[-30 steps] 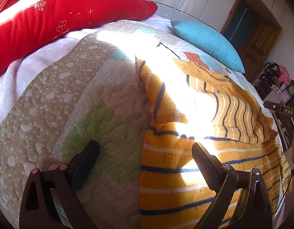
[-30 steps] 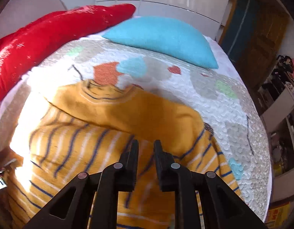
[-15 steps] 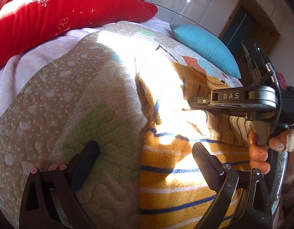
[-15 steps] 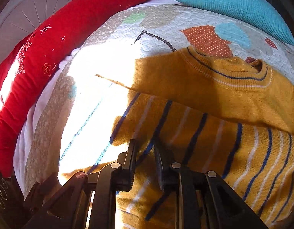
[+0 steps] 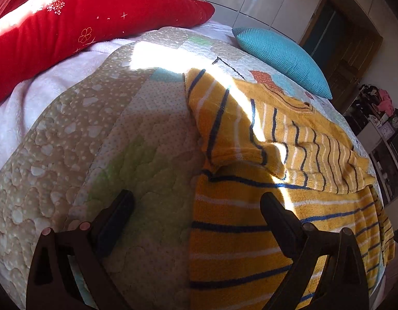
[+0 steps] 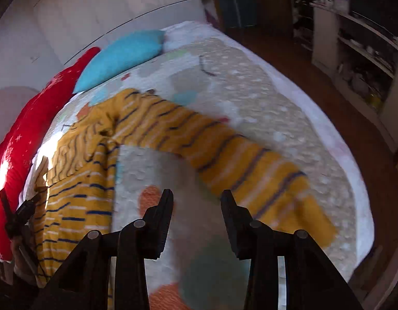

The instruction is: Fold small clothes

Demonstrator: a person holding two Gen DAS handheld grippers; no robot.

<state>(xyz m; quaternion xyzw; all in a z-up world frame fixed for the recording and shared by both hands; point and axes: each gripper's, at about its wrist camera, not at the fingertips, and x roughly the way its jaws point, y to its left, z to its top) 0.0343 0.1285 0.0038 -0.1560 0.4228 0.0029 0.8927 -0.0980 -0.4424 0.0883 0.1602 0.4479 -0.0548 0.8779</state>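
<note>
Striped sweater (image 5: 250,232) half-folded on the quilt (image 5: 108,142): one sleeve (image 5: 289,139) laid across the chest, other sleeve (image 6: 250,160) stretched out flat.

Soft, light knit is expected: it will drape, bunch and drag rather than hold shape, and grip on the quilted cover should be decent, so little sliding is likely. Left gripper (image 5: 196,206) is held wide apart, nothing clamped, one finger over the quilt and the other over the sweater's side edge. Right gripper (image 6: 196,201) is about half open with nothing between the jaws; they have just been opening, and bare quilt is seen under them. The outstretched sleeve is best pinched at the cuff, near the right gripper, through both layers; the cuff edge is blurred, so exact clearance cannot be judged. The hem corner is suggested for the left.
</note>
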